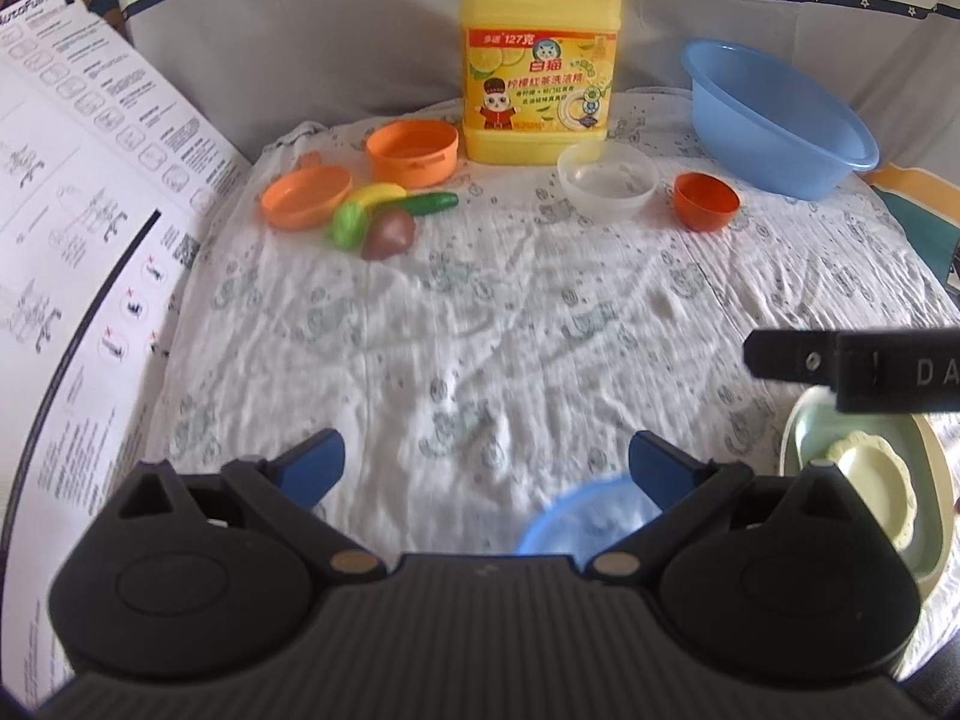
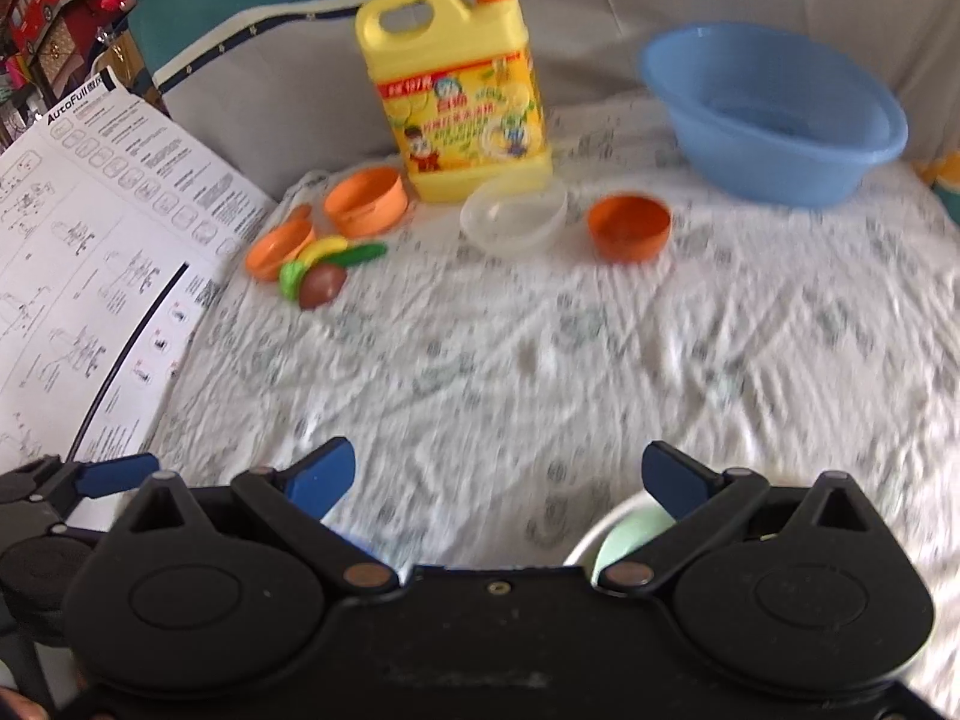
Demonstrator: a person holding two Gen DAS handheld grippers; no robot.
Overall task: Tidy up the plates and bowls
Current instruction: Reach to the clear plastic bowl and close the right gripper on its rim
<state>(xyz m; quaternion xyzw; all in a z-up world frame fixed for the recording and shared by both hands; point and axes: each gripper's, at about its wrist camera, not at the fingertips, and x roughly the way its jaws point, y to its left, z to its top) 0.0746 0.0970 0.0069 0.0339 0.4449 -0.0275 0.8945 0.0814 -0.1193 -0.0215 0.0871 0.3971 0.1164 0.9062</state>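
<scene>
A: Status of both grippers?

B: My left gripper (image 1: pixel 486 468) is spread wide, nothing between the pads. Right gripper (image 2: pixel 498 480) the same: released, empty. Both hang above the patterned cloth (image 1: pixel 480 312).

A: Where's the dishware?

B: Scattered. Near edge: a small blue bowl (image 1: pixel 585 519) just under my left gripper; to its right a pale green dish (image 1: pixel 927 474) with a yellow scalloped plate (image 1: pixel 879 480) inside it. That nesting looks done. Far side: clear bowl (image 1: pixel 606 180) and dark orange bowl (image 1: pixel 705 201) sit apart in front of the big blue basin (image 1: pixel 774 120). Far left: orange bowl (image 1: pixel 413 153) and orange plate (image 1: pixel 306 197), beside toy fruit (image 1: pixel 384 216) and the dish-soap jug (image 1: pixel 539 78).

A: Progress?

B: Early, I judge. Five loose pieces remain ungrouped.
</scene>
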